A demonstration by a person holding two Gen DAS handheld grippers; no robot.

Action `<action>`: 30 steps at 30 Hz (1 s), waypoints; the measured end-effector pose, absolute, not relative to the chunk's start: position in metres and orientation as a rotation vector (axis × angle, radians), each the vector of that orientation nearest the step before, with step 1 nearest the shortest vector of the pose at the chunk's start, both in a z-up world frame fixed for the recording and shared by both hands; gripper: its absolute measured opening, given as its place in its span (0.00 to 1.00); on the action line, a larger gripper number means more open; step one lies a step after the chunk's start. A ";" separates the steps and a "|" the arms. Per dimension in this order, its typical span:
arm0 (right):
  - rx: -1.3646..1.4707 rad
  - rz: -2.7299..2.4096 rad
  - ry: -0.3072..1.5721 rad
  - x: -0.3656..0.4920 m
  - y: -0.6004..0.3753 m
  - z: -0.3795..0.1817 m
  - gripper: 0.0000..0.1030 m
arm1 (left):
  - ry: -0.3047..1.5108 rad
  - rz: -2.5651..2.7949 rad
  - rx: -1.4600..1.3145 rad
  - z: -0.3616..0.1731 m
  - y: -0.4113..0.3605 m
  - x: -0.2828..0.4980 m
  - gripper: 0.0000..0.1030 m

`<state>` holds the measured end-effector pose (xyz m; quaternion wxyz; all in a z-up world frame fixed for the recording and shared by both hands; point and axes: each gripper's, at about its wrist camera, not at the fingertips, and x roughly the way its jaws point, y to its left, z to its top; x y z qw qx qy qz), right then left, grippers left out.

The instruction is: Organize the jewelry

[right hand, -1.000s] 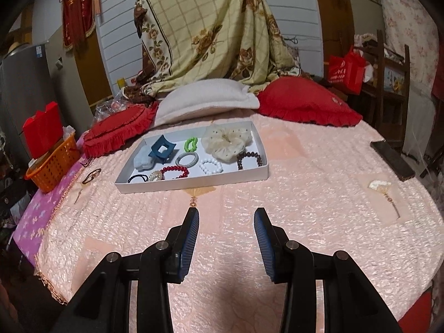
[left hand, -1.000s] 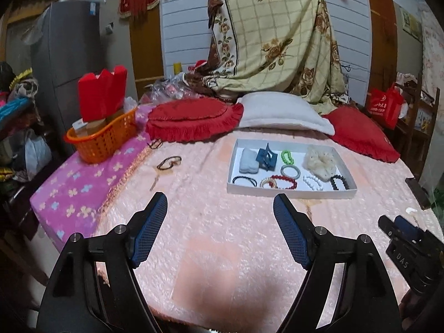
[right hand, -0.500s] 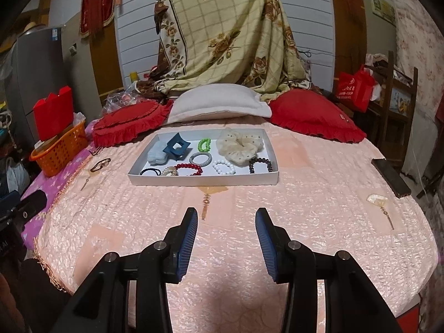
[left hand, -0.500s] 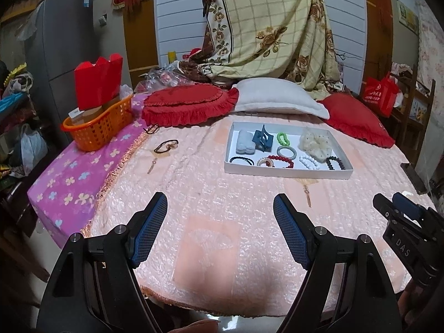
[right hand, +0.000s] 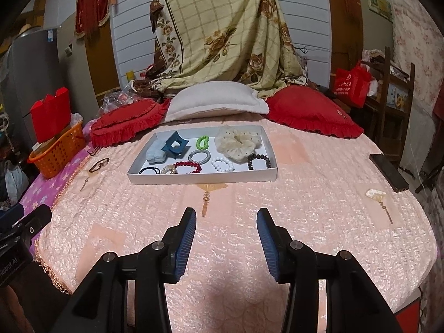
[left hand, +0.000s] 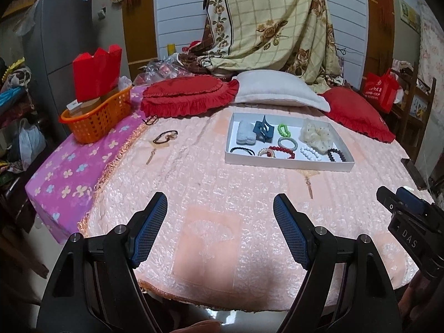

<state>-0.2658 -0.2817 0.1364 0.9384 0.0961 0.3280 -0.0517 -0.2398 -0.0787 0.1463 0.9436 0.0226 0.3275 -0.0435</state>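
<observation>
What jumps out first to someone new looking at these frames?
The white tray mid-bed, packed with bracelets, a blue hair claw and a cream scrunchie. Behind it, the floral checked sheet draped high above the pillows. Left of the tray, a lone dark bracelet lies on the pink cover; both tools, left and right, hover open and empty.

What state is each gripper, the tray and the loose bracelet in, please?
left gripper: open, empty, above the bedspread.
right gripper: open, empty.
white tray: filled with bracelets and hair ties.
loose bracelet: lying outside the tray, left of it.
</observation>
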 end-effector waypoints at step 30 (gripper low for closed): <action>0.166 -0.093 0.689 -0.264 -0.267 0.131 0.43 | 0.761 -0.107 0.037 0.126 -0.080 -0.229 0.77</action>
